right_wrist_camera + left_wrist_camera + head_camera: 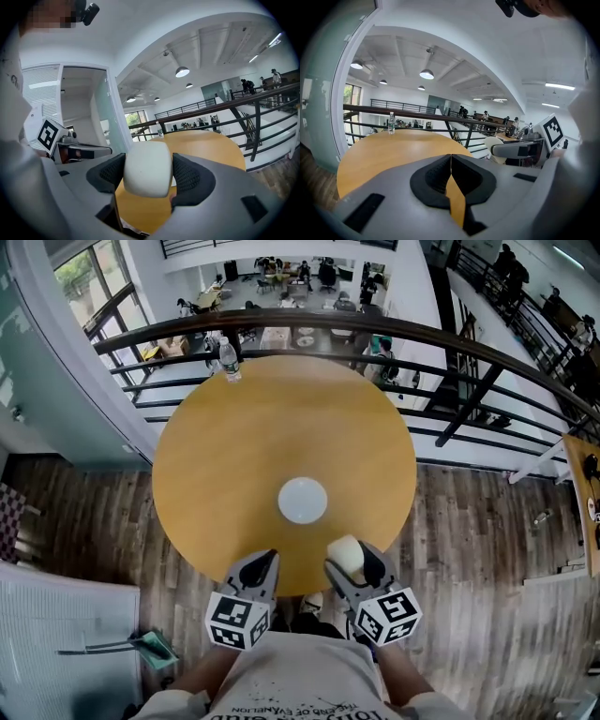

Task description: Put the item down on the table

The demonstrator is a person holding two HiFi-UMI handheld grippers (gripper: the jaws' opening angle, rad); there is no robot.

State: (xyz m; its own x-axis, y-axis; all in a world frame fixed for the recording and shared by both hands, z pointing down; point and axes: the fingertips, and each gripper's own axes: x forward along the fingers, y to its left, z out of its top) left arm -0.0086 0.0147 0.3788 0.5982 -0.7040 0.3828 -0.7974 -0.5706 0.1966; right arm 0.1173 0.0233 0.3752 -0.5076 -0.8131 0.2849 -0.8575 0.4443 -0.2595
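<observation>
My right gripper (354,563) is shut on a cream rounded item (347,556), held over the near edge of the round wooden table (244,437). In the right gripper view the cream item (147,169) fills the gap between the black pads (187,180) of the right gripper (148,174). My left gripper (259,570) is beside it, over the table's near edge, and its jaws meet with nothing between them; the left gripper (451,174) shows the same up close. A white disc (302,500) lies on the table ahead of both grippers.
A clear water bottle (228,359) stands at the table's far edge. A black railing (450,343) curves behind the table, with a drop to a lower floor beyond. Wood flooring (487,549) surrounds the table. A dustpan (141,647) lies at lower left.
</observation>
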